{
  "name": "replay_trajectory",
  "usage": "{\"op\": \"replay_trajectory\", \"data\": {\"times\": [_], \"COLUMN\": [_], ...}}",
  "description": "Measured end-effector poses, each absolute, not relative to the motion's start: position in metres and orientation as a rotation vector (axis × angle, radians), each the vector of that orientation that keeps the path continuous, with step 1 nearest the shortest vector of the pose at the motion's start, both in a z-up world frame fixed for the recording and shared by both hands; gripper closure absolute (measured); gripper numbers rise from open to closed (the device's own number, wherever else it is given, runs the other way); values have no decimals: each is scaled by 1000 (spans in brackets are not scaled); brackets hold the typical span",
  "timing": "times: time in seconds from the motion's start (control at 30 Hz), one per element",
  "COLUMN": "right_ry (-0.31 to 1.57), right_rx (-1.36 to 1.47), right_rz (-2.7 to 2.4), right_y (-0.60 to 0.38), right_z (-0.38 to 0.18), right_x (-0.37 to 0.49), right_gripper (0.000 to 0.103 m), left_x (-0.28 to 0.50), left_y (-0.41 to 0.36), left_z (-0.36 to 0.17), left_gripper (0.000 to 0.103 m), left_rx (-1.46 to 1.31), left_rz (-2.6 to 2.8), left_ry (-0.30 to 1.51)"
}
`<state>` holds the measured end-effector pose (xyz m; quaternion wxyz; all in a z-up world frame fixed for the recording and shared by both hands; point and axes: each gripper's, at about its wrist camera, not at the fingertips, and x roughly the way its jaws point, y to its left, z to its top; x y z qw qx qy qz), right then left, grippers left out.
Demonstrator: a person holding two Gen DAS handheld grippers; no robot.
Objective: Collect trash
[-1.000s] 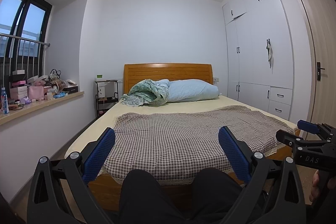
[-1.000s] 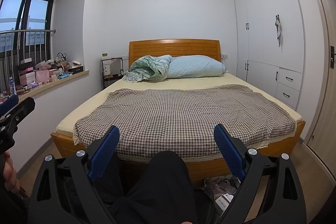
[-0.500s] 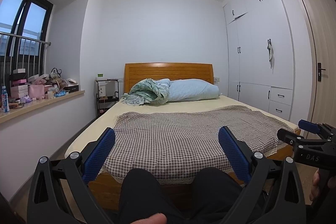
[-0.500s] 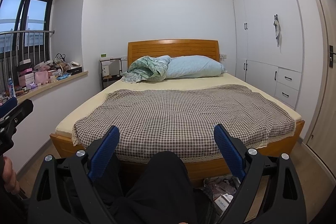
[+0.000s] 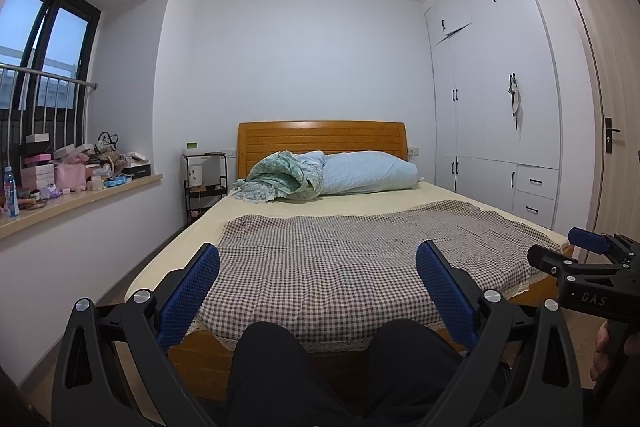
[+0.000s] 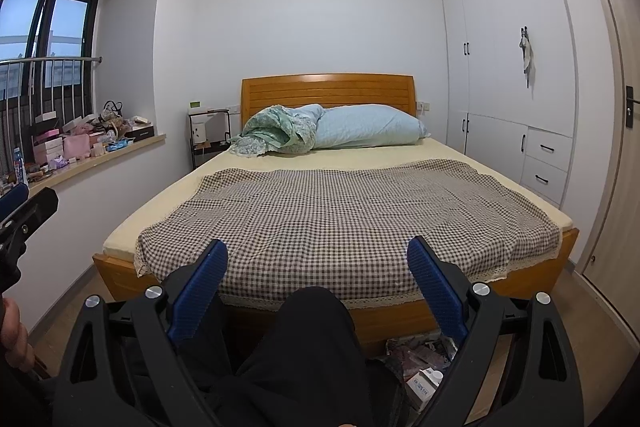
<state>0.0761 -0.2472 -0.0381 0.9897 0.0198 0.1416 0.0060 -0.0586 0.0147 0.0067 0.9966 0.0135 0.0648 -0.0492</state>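
Nothing in the room has shifted over the last second; only my two views have tipped up a touch, so the bed (image 6: 348, 211) sits a shade lower in them. It fills the middle, headboard at twelve o'clock, with a brown checked blanket (image 6: 344, 215) spread flat over the near half and a blue pillow (image 6: 368, 127) beside a bunched green quilt (image 6: 276, 131) at the far end. White wardrobes (image 6: 504, 67) run along three o'clock, and a cluttered windowsill (image 6: 100, 151) lies at nine o'clock. My left gripper (image 5: 318, 291) and right gripper (image 6: 318, 283) both hover over my dark-trousered knees (image 6: 304, 339) with their blue pads spread wide, holding nothing. The trash (image 6: 420, 359) is small and low: a crumpled heap of wrappers with a white carton, on the floor by the bed's foot at five o'clock in the right view, partly hidden by my right finger (image 6: 436, 291). I judge the collecting not yet begun; this is the search. Next the right gripper should dip down toward five o'clock. The carton appears to lie on its side, its long axis running roughly from seven to one o'clock; which end is its top I cannot tell.
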Motion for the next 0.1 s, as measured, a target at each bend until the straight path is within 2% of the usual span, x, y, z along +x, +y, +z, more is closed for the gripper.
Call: {"op": "replay_trajectory", "data": {"times": [0.1], "right_ry": [290], "right_rx": [43], "right_rz": [10], "right_y": [-248], "right_z": [-40], "right_x": [78], "right_gripper": [16], "left_x": [-56], "left_y": [16], "left_z": [5], "left_gripper": [8], "left_rx": [21], "left_rz": [-99], "left_ry": [143]}}
